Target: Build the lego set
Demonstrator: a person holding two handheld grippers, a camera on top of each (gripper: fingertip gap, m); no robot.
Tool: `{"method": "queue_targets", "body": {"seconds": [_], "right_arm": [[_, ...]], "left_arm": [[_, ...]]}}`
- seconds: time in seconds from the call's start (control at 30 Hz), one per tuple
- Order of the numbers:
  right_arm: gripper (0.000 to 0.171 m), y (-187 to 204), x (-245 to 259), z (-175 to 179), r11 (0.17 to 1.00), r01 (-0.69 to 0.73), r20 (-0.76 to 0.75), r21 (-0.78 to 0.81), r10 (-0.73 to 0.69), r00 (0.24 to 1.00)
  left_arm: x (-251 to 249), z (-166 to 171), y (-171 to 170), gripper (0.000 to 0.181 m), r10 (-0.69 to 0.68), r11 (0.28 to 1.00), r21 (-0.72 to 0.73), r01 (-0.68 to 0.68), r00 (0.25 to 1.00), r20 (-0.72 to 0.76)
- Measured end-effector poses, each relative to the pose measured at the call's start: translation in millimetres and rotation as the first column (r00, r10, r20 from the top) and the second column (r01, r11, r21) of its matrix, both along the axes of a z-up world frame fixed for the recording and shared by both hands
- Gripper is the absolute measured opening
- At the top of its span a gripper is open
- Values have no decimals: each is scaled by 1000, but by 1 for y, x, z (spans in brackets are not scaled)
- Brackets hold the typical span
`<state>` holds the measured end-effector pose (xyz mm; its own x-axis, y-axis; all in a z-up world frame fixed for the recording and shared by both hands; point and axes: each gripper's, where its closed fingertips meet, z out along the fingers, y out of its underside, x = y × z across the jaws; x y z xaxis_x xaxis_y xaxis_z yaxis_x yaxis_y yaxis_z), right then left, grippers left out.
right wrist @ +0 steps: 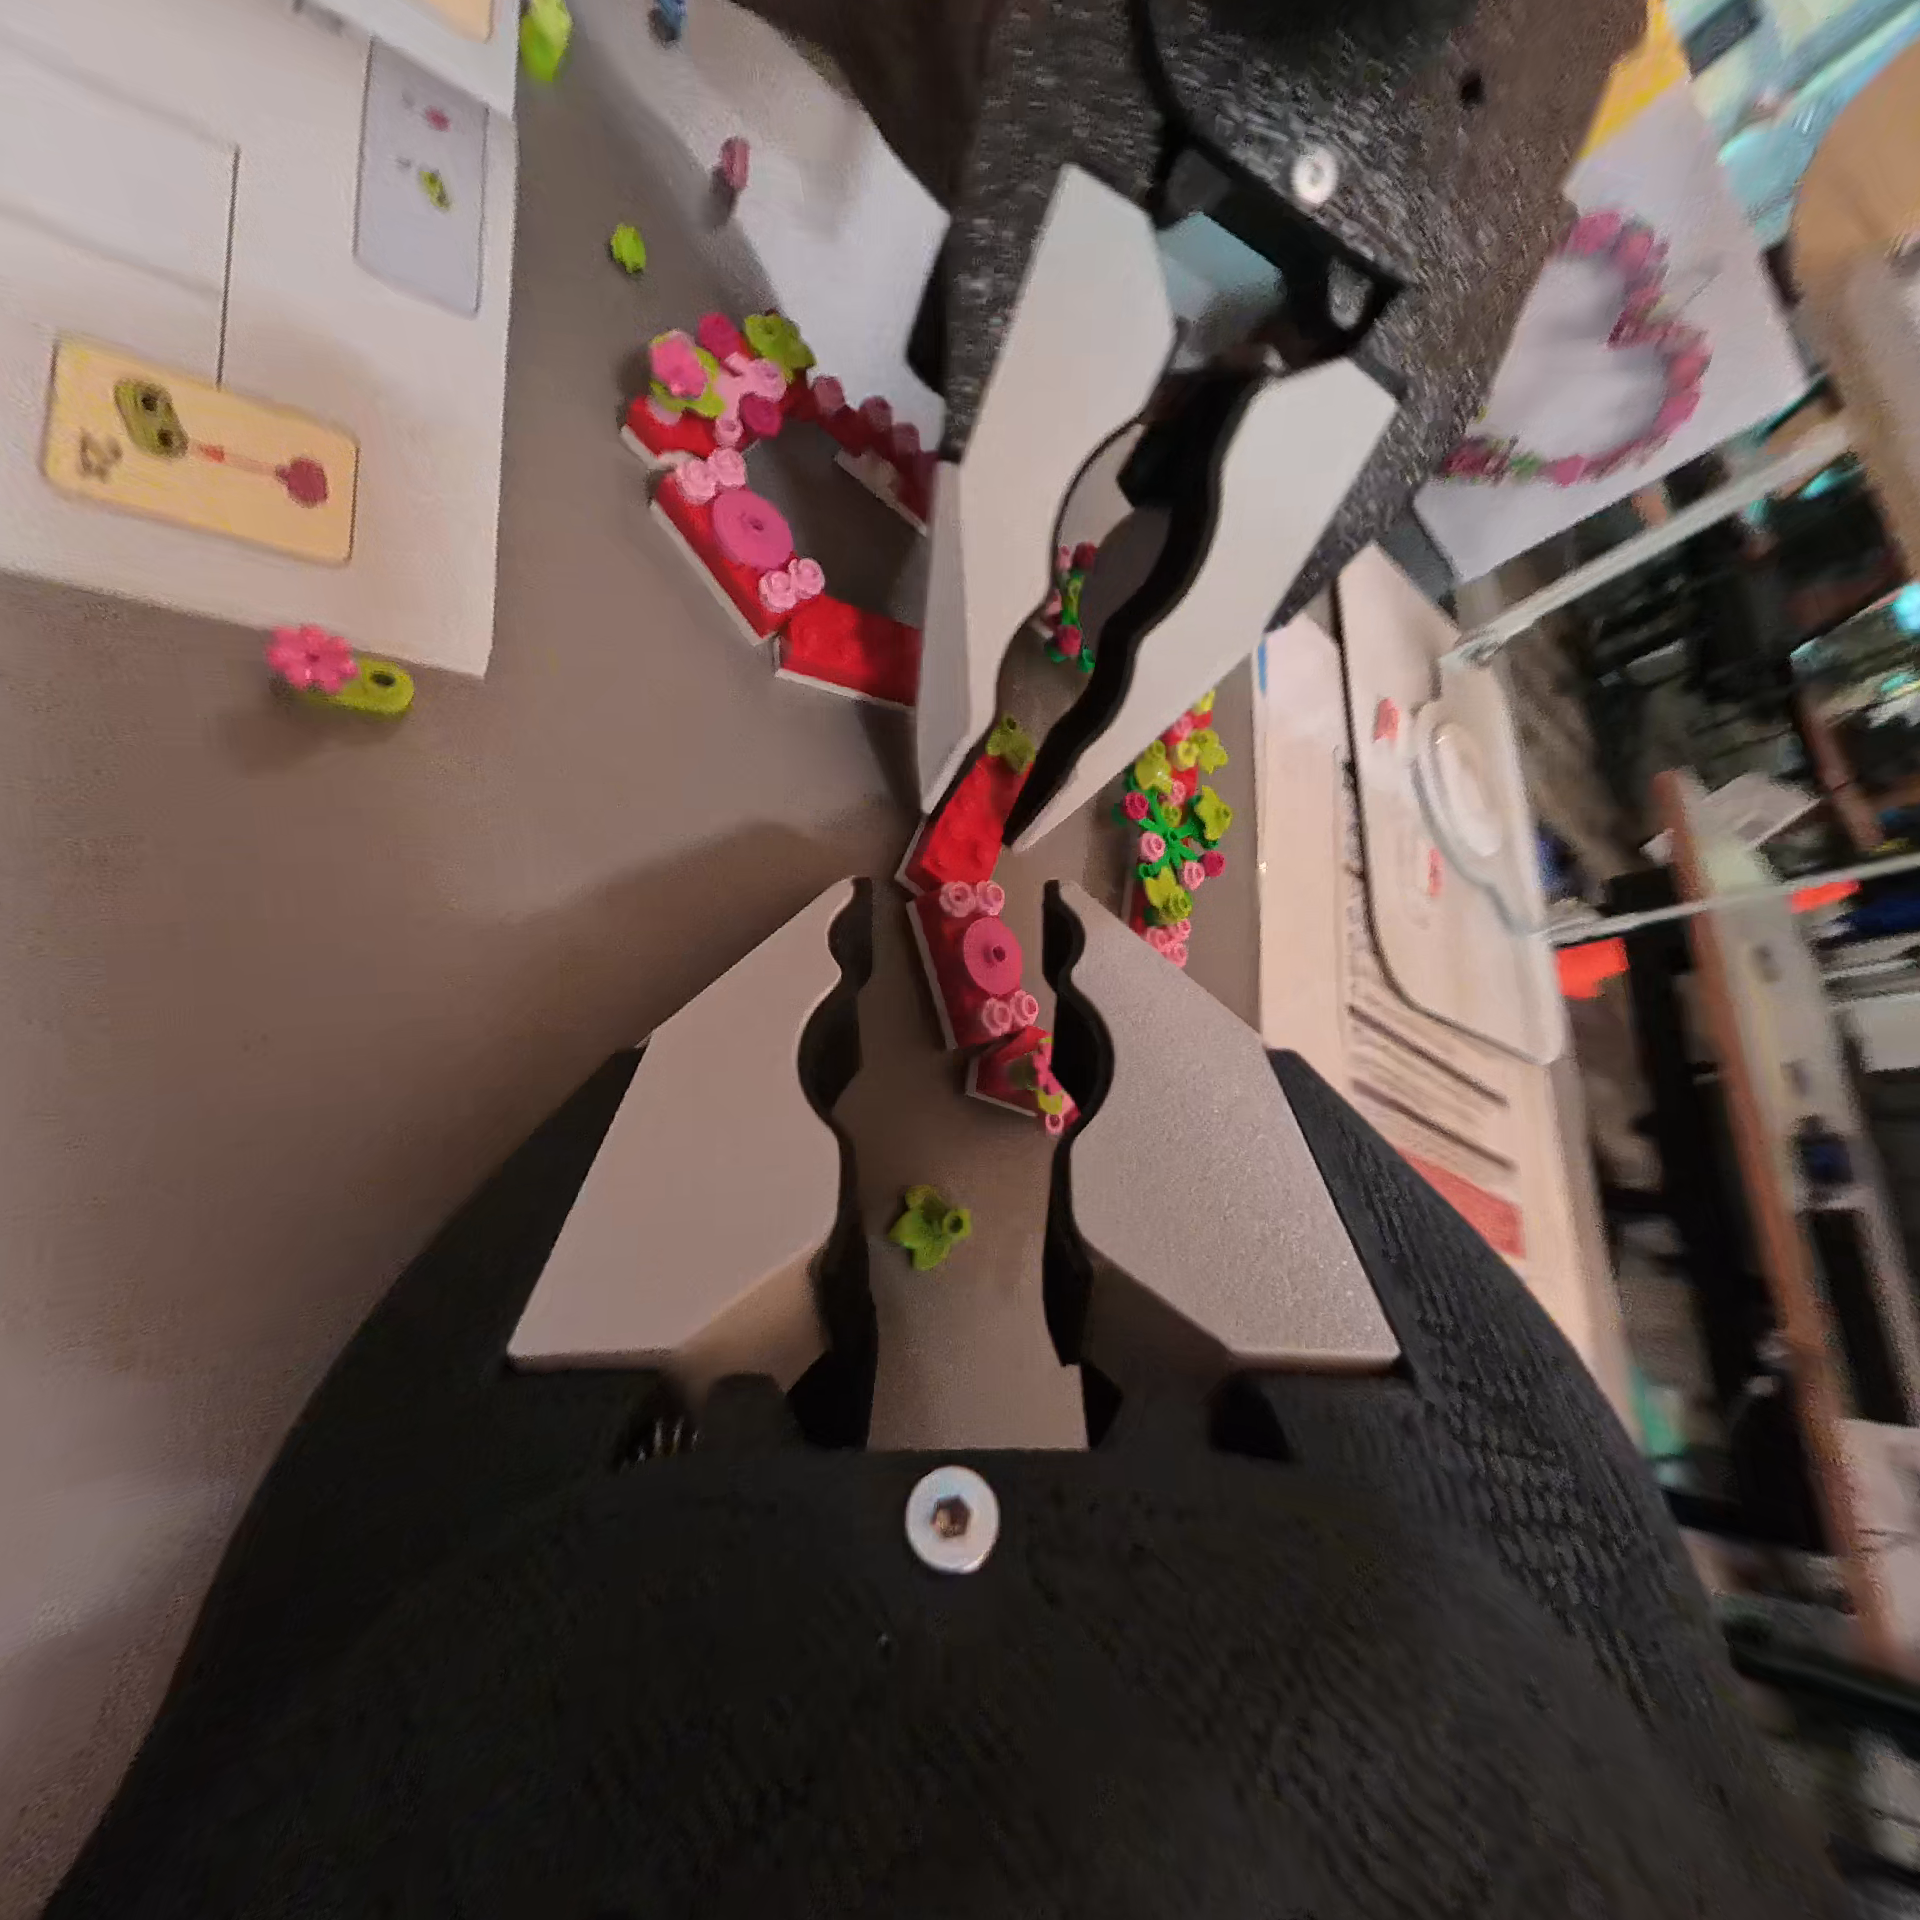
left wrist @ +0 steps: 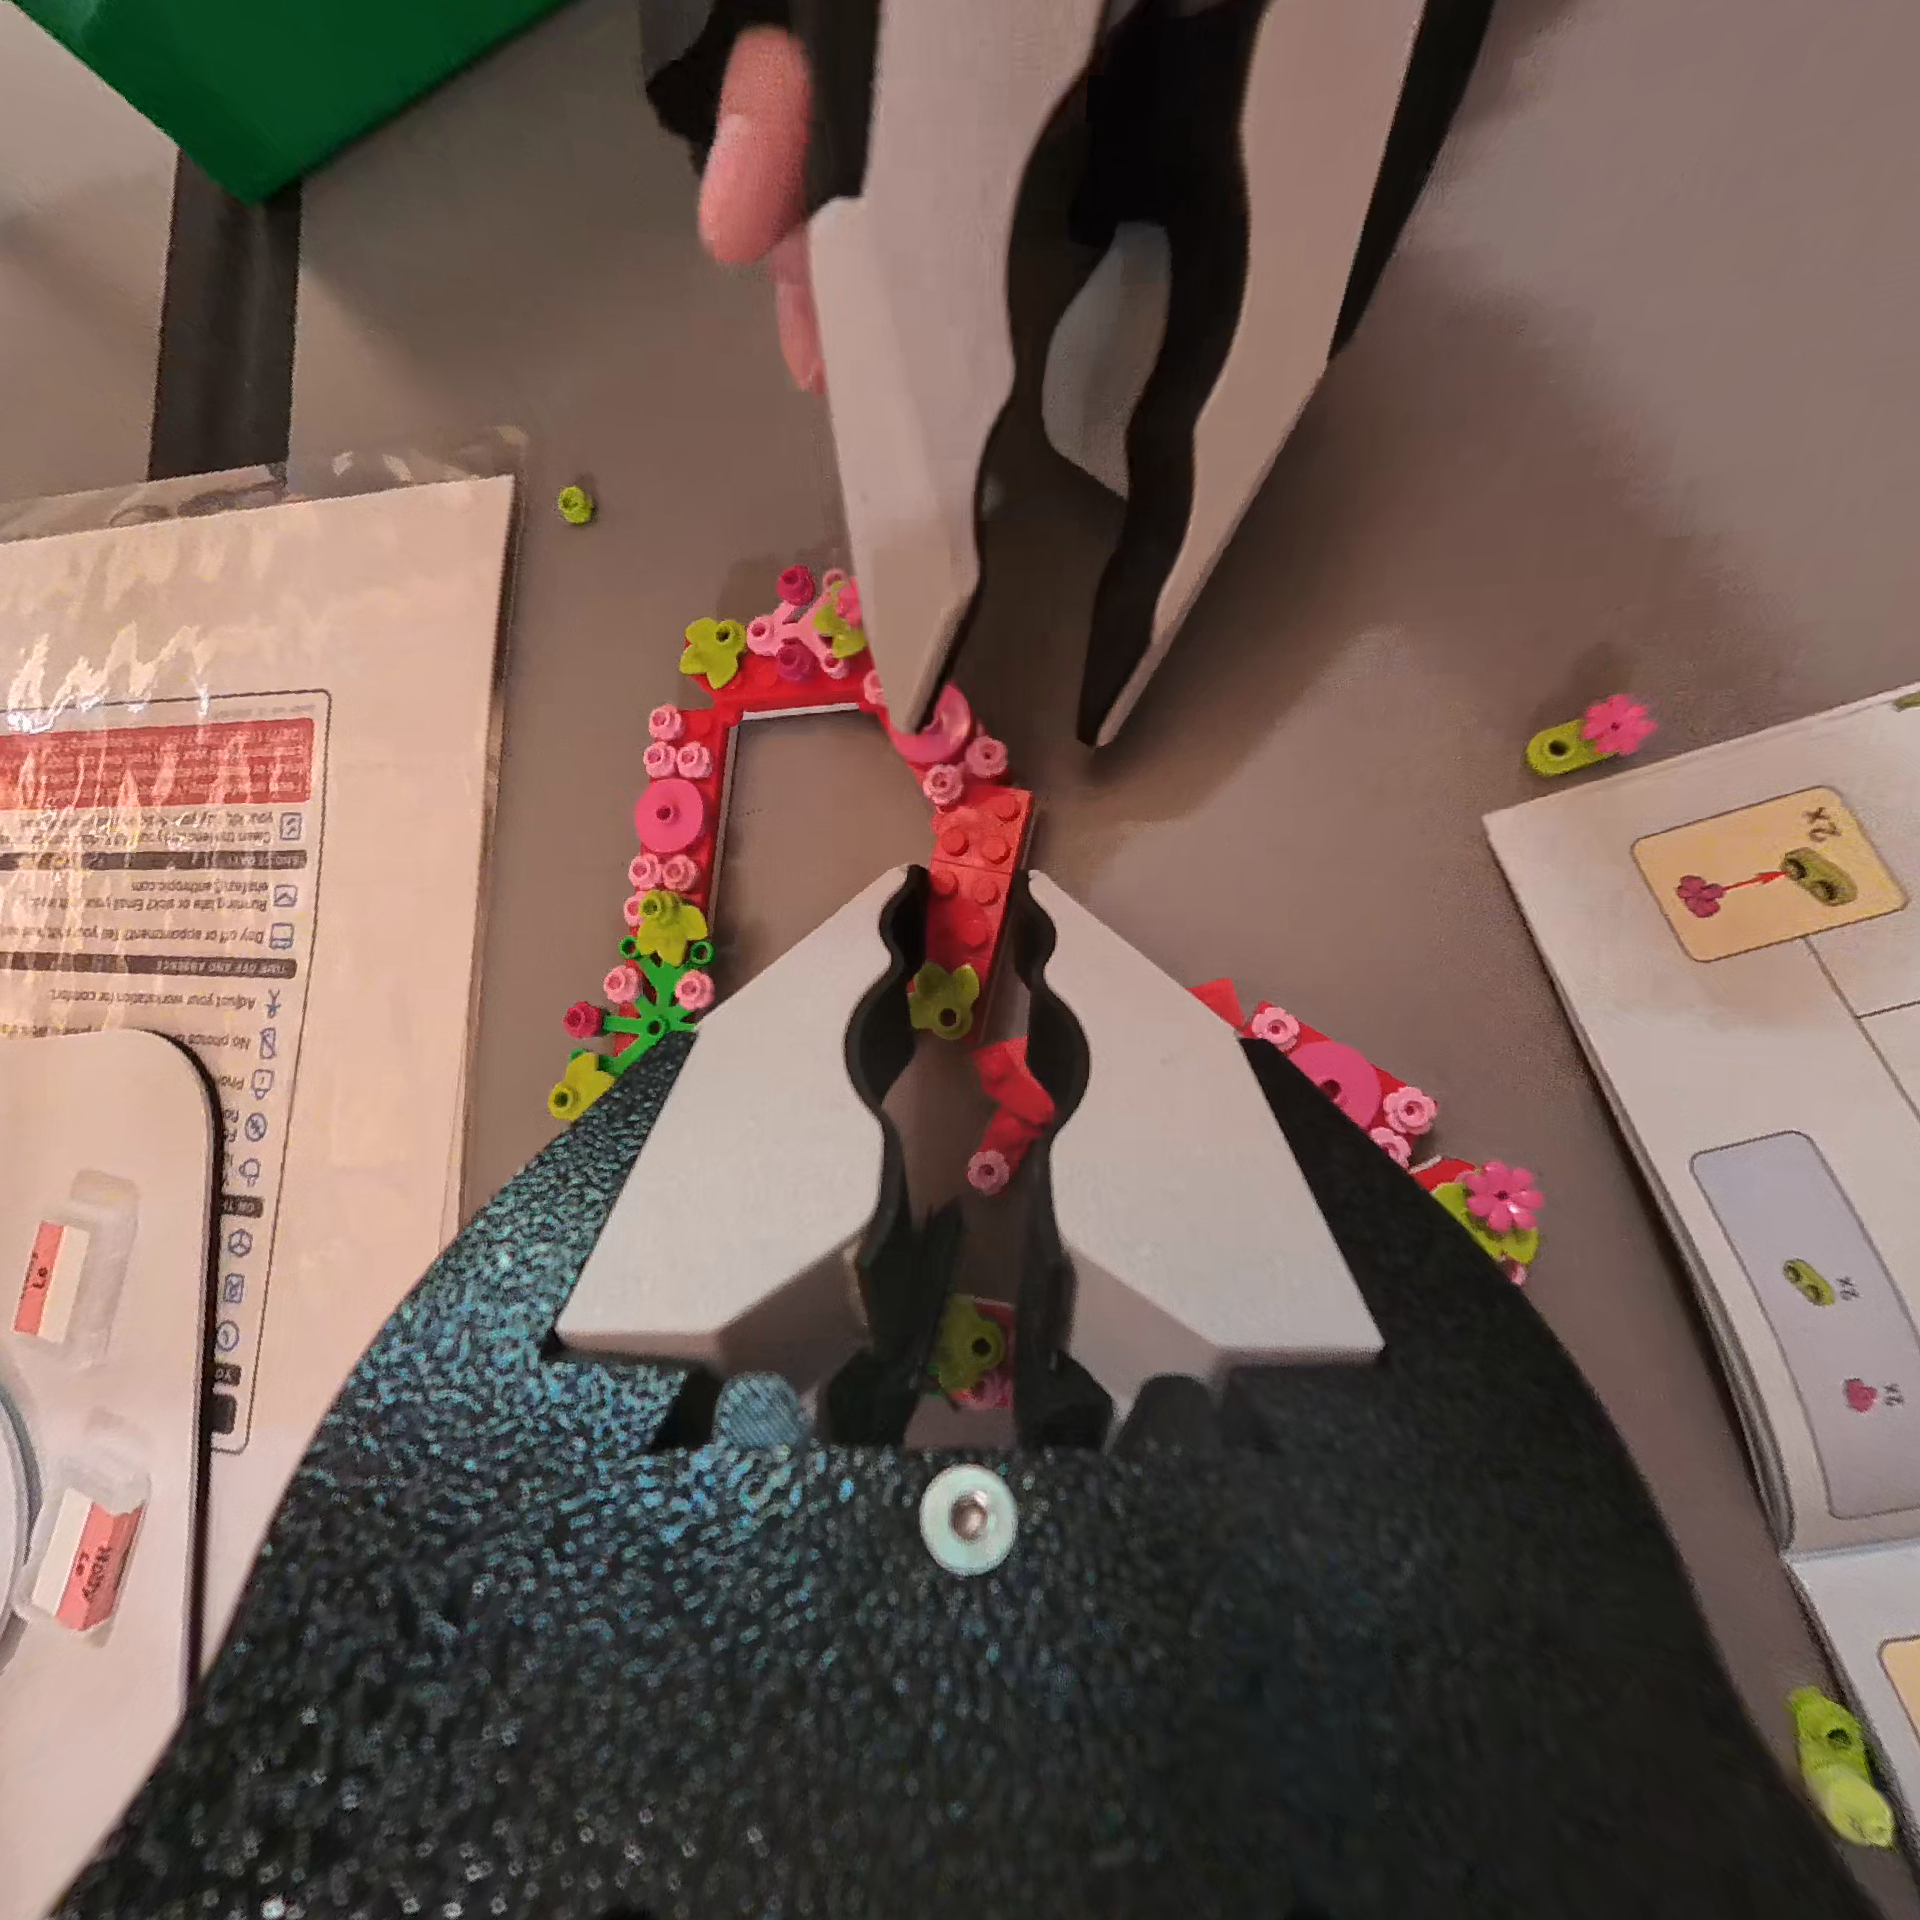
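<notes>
A red heart-shaped Lego frame (left wrist: 982, 831) lies on the grey table, with pink flowers and lime leaves on it. My left gripper (left wrist: 971, 878) is shut on a bare red stretch of the frame's side. It comes in from the top of the right wrist view (right wrist: 977, 826). My right gripper (right wrist: 956, 888) is open and straddles the adjoining frame segment (right wrist: 940, 945), which carries a pink round disc (right wrist: 992, 951). In the left wrist view the right gripper (left wrist: 1003, 732) points down at that disc (left wrist: 940, 732). A hand holds it.
An open instruction booklet (left wrist: 1766, 1091) lies to the right. A lime plate with a magenta flower (left wrist: 1590, 732) and loose lime leaves (left wrist: 575, 504) (right wrist: 930, 1226) lie on the table. A laminated sheet (left wrist: 260, 779) lies left. A green box (left wrist: 260, 83) is at the back left. My two grippers' fingertips are within a few centimetres of each other.
</notes>
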<state>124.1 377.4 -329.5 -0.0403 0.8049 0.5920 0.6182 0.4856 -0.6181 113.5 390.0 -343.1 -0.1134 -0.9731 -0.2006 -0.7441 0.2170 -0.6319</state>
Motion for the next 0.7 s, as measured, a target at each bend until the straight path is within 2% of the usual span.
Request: {"method": "queue_targets", "body": {"seconds": [0.13,0.23,0.33,0.4,0.7], "right_arm": [[32,3,2,2,961,-38,66,275,21,998],[31,5,1,4,885,-61,113,463,9,994],[29,8,0,6,808,-78,152,585,-14,988],[26,7,0,7,775,-93,161,625,-12,987],[18,7,-2,4,727,-121,191,676,-14,981]], "left_arm": [[0,8,1,15,20,999,-40,-18,999,42],[1,12,0,15,30,997,-70,-25,997,70],[1,15,0,15,36,996,-87,-28,996,87],[1,15,0,15,36,996,-90,-28,995,89],[2,16,-1,15,36,994,-103,-26,995,94]]}}
